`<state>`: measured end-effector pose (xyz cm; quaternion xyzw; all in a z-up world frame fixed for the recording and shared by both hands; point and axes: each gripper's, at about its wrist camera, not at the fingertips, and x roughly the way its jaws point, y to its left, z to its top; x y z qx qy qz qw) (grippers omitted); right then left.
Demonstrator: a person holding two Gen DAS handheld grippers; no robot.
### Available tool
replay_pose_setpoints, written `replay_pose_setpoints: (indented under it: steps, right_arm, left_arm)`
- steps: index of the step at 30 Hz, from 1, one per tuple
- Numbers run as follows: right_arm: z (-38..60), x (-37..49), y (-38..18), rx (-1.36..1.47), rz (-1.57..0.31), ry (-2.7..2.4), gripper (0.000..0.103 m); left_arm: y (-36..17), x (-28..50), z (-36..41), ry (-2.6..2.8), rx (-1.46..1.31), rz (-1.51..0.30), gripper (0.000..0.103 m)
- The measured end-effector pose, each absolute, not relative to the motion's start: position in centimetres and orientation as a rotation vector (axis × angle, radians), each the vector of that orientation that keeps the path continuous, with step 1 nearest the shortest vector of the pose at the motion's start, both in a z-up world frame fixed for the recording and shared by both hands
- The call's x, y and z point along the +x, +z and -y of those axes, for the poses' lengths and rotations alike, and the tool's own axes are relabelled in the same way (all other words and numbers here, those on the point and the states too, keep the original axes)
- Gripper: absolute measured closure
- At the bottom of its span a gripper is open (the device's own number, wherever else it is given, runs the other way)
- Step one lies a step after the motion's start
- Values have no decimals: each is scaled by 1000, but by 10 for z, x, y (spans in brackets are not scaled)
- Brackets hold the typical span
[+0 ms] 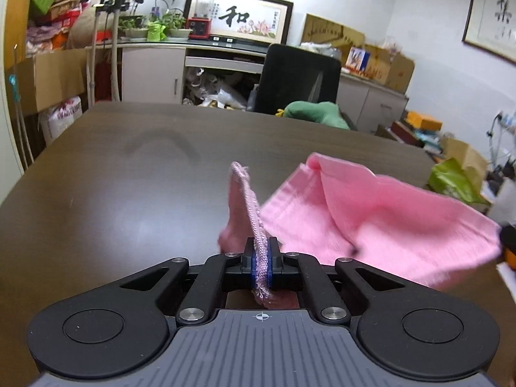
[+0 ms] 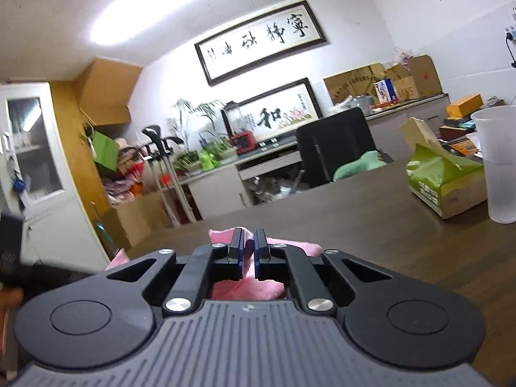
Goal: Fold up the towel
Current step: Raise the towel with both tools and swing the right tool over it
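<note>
A pink towel [image 1: 371,222] hangs lifted above the dark wooden table [image 1: 129,167], stretched to the right in the left wrist view. My left gripper [image 1: 262,251] is shut on its stitched hem, which stands up between the pads. In the right wrist view my right gripper [image 2: 247,248] is shut on another part of the pink towel [image 2: 248,287], whose cloth bunches between and under the fingers. The rest of the towel is hidden behind that gripper's body.
A frosted plastic cup [image 2: 498,164] and an open green tissue box [image 2: 445,177] stand on the table at the right. A black office chair [image 1: 298,80] with a green cushion [image 1: 316,113] sits at the far edge. Cabinets and cardboard boxes line the walls.
</note>
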<state>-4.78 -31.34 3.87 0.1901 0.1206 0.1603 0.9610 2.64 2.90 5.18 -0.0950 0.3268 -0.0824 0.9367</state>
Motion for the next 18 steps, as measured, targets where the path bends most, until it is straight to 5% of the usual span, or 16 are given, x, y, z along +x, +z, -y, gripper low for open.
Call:
replay_pose_setpoints:
  steps: [12,14,16,18]
  right_arm:
    - [344,-146,24,538,-193,318,99]
    - [347,-141,23,556,-254,317,86]
    - [345,-132,22,569,-328,341,41]
    - [337,-118,18,574,-420,401,34]
  left_arm:
    - [63,-40,-64,-191,-271,-572,98]
    - [63,-39,-68,-187,-286,-574,98]
    - [59,-38,-72,-183,-288,-585,98]
    - [53,-41,-73,-177,-292,-596,98]
